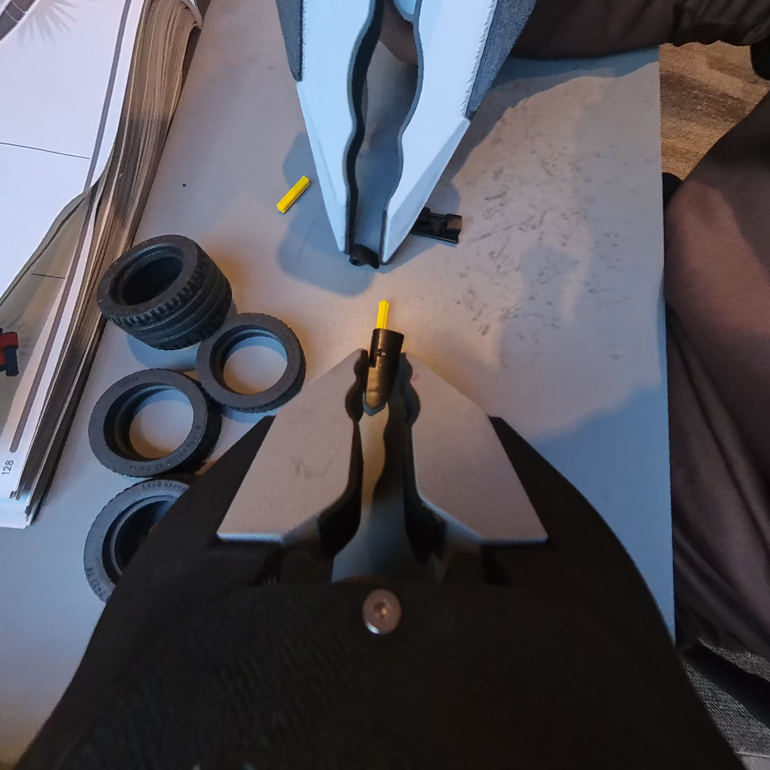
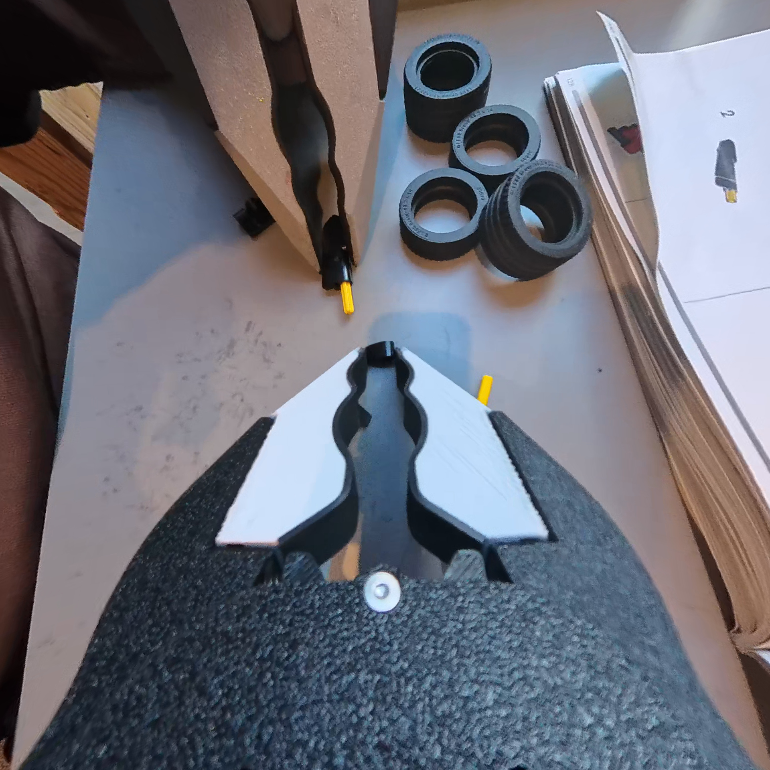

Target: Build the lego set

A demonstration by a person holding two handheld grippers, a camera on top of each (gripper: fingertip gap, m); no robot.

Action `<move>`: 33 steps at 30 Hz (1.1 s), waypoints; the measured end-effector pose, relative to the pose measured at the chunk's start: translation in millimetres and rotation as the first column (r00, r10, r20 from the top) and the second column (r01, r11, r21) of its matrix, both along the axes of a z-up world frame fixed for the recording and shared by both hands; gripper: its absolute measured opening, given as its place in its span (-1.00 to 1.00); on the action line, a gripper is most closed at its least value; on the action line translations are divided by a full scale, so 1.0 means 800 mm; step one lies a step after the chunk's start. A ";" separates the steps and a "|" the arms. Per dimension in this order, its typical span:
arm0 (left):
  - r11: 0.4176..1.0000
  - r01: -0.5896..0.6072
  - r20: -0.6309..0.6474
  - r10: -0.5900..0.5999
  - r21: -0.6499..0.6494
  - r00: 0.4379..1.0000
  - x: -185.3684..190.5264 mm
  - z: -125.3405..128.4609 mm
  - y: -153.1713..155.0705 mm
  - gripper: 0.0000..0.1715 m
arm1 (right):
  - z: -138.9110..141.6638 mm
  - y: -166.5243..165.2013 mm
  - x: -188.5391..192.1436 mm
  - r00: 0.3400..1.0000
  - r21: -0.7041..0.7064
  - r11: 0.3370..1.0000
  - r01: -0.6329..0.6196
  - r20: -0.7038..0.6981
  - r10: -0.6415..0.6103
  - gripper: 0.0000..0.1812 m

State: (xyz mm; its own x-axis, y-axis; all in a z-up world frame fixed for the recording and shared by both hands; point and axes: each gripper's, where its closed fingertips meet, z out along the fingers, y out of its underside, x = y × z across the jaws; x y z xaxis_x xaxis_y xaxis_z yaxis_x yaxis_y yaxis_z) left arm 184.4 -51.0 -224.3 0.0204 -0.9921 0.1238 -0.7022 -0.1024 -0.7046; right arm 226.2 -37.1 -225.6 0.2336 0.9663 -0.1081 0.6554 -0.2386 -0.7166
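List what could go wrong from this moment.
1. The yellow axle in the left gripper's black connector and the right gripper's small black piece are offset, so mating could jam.
2. Both grips are at the fingertips; pushing may pop a part loose.

Two wrist cameras close above a grey table (image 1: 541, 208), angled down, facing each other; both share the tyres (image 1: 164, 291).
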 end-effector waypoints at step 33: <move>0.994 0.009 0.014 -0.010 0.109 1.000 0.015 0.000 0.003 -0.88 | 0.001 -0.011 -0.010 0.997 -0.171 0.983 -0.062 -0.055 0.054 -0.91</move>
State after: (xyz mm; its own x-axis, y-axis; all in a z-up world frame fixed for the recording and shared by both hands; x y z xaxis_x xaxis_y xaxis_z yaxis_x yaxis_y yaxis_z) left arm 196.5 -48.8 -224.6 0.0101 -0.9998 0.0155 -0.6923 -0.0182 -0.7214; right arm 218.3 -45.8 -225.2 0.1678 0.9440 -0.2840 0.6360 -0.3238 -0.7005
